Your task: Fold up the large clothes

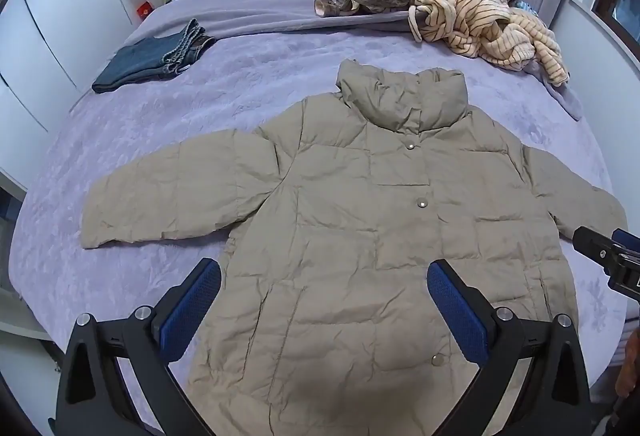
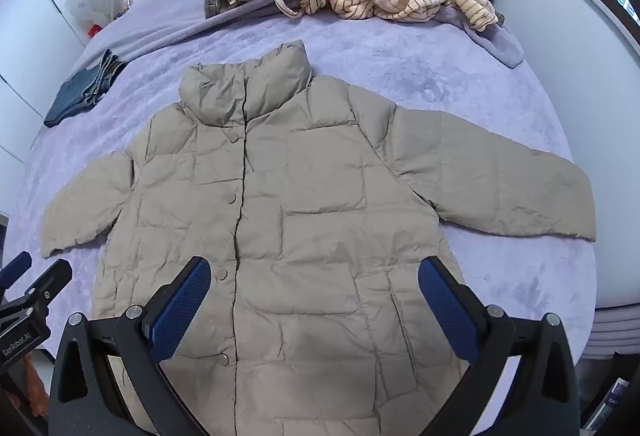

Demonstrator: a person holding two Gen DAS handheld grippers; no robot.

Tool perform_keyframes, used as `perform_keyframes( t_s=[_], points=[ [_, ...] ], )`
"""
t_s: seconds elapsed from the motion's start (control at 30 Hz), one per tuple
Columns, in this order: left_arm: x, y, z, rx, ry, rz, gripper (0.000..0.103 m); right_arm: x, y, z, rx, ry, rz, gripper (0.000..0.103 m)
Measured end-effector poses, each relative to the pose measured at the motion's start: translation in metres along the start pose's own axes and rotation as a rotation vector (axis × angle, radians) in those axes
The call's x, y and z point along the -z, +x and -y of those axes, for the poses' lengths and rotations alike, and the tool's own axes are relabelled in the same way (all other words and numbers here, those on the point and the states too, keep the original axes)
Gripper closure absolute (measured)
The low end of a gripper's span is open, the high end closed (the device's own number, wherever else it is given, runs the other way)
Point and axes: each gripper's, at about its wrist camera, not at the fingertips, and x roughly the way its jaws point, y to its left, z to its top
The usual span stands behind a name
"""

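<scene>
Progress: the jacket (image 1: 360, 220) lies flat, front up, sleeves spread, no fold made yet; every fold is left, by my reading.
Place: jacket fills the near half of the bed (image 1: 120, 140), hem at its near edge.
Left gripper (image 1: 324, 296): fingers wide, nothing held, above the hem.
Right gripper (image 2: 314, 292): fingers wide, nothing held.
Material: jacket puffy, quilted, creased, tan, snap buttons, tall collar.
Done already: folded jeans (image 1: 152, 60) near the bed's left edge.
Waiting: striped fleece pile (image 1: 480, 24) toward the far right corner.
</scene>
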Motion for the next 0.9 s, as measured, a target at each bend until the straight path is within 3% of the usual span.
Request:
perform_keyframes(
  t_s=[0.9],
  points=[
    [-0.0036,0.005,-0.0085,-0.021,-0.016,-0.019,0.0,0.0002,0.0021,-0.0054,0.007,-0.014,-0.01,0.0]
  ],
)
